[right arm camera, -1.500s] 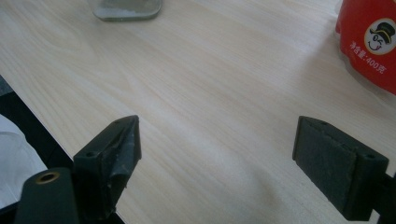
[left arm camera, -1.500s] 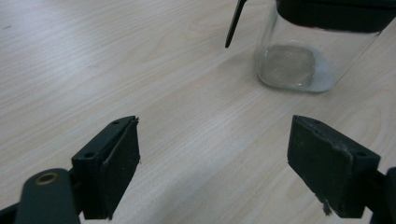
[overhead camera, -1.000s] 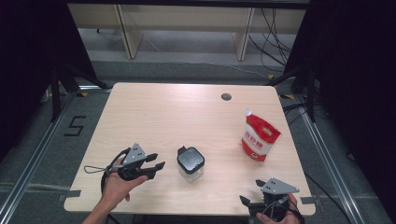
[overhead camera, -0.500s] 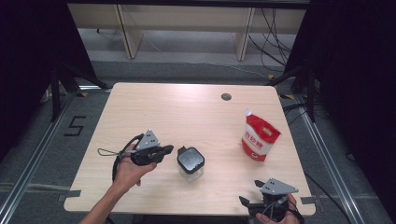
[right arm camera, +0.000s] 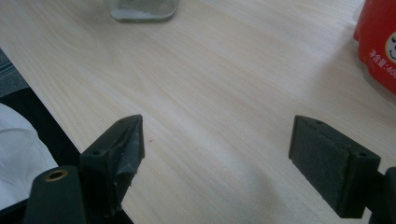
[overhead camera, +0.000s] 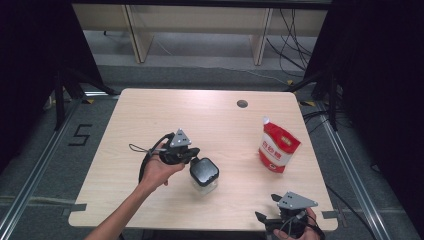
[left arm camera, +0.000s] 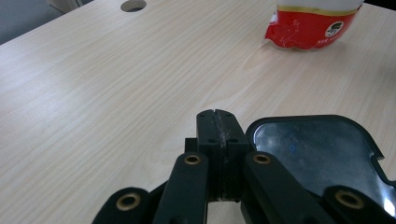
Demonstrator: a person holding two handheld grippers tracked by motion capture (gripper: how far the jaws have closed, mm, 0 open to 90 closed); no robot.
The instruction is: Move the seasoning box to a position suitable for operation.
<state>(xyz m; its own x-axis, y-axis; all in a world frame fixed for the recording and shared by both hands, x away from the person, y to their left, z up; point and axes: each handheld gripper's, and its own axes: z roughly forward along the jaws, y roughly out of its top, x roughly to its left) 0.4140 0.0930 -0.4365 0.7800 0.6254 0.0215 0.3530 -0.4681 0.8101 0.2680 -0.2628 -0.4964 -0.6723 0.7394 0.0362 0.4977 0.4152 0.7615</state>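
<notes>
While the left forearm reached in from the table's near edge, the left hand (overhead camera: 159, 169) held the left gripper (overhead camera: 194, 156) roughly level above the wooden table (overhead camera: 150, 120), pointing toward the jar (overhead camera: 204, 175). Its jaws were pressed together with nothing between them, and in the left gripper view the closed tips sat just beside the jar's black lid (left arm camera: 322, 149), at the lid's left edge; whether they touched it could not be told. The jar stood upright near the table's middle. At the near right corner, the right gripper (overhead camera: 282, 220) hung with its jaws wide apart and empty, well apart from the red pouch (overhead camera: 277, 146).
</notes>
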